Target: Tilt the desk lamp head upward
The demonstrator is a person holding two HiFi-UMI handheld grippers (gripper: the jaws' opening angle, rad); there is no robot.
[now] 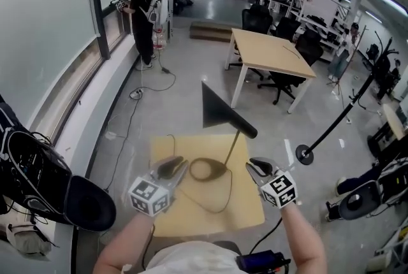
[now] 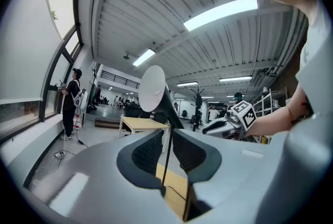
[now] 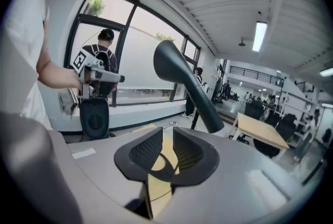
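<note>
Lamp (image 1: pixel 218 110) upright on small table (image 1: pixel 245 209). Left gripper (image 1: pixel 179 168) and right gripper (image 1: pixel 254 169) flank its base (image 1: pixel 207 169); both jaws slightly apart, nothing gripped

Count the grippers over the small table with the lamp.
2. The left gripper sits left of the desk lamp, the right gripper right of it, both over the small table. None looks hidden.

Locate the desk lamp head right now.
Head view, centre: the black cone lamp head hangs over the far edge of the small wooden table, ahead of and between the left gripper and right gripper.
</note>
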